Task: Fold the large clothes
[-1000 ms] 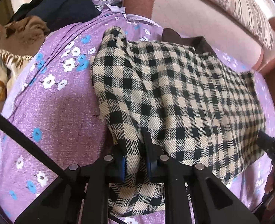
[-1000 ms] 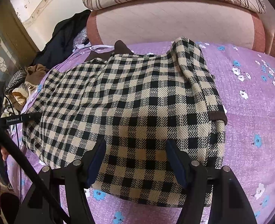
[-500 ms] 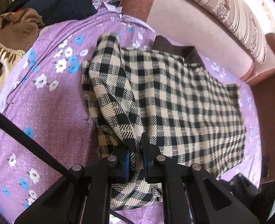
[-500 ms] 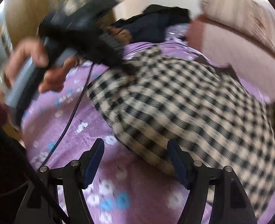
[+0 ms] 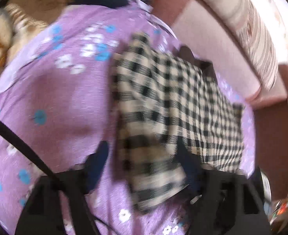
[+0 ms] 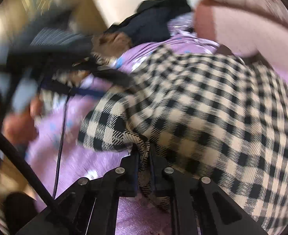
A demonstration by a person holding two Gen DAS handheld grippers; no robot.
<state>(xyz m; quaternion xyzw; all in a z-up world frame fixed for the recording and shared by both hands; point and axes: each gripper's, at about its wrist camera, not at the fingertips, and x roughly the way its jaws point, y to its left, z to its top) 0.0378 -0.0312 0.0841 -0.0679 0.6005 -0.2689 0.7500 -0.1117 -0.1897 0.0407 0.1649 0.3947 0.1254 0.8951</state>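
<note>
Right gripper (image 6: 144, 156) clamps the checked coat's (image 6: 202, 101) edge, left gripper (image 5: 142, 156) just opened; I should pull evenly.

The right gripper (image 6: 144, 148) is pinched tight on a bunched edge of the checked coat (image 6: 202, 101), the cloth squeezed into a thin ridge between its fingers (image 6: 131, 162). The rest of the coat spreads away ahead and to the right of the jaws over the purple sheet (image 6: 75, 156). Up and to the left of them, blurred, a hand (image 6: 16, 125) grips the left gripper (image 6: 112, 78), whose tip lies at the coat's far edge. Beyond it sits a dark heap (image 6: 155, 19) of clothes, with the pink headboard (image 6: 241, 23) further right.
</note>
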